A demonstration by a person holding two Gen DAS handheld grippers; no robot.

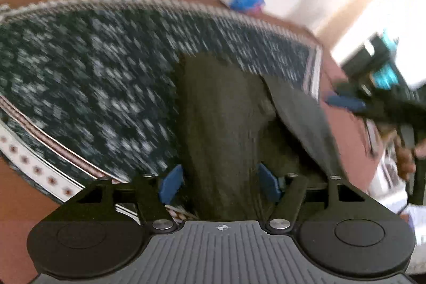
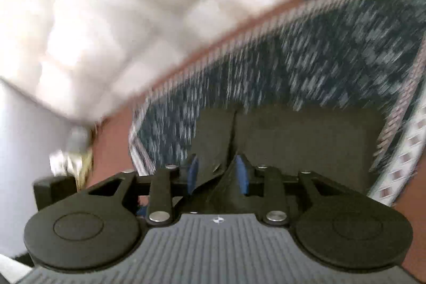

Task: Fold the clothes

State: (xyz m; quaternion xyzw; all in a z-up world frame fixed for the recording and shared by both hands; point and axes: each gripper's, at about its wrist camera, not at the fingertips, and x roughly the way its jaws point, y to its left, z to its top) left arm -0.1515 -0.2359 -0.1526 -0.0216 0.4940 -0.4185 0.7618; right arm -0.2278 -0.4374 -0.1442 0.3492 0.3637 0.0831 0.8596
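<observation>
The dark olive garment (image 1: 226, 124) is partly lifted off the patterned bedspread (image 1: 93, 71), with cloth running between the parted blue pads of the left gripper (image 1: 218, 185) and a bunched fold pinched in the right gripper (image 2: 217, 175). By the look of it, a fold is mid-way, the part at 12 o'clock lying flat; motion blur hides the edges, and whether the left jaws bite I cannot tell

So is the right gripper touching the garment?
Touching. The right wrist view shows the right gripper with its blue pads closed on a bunched fold of the dark garment.
</observation>
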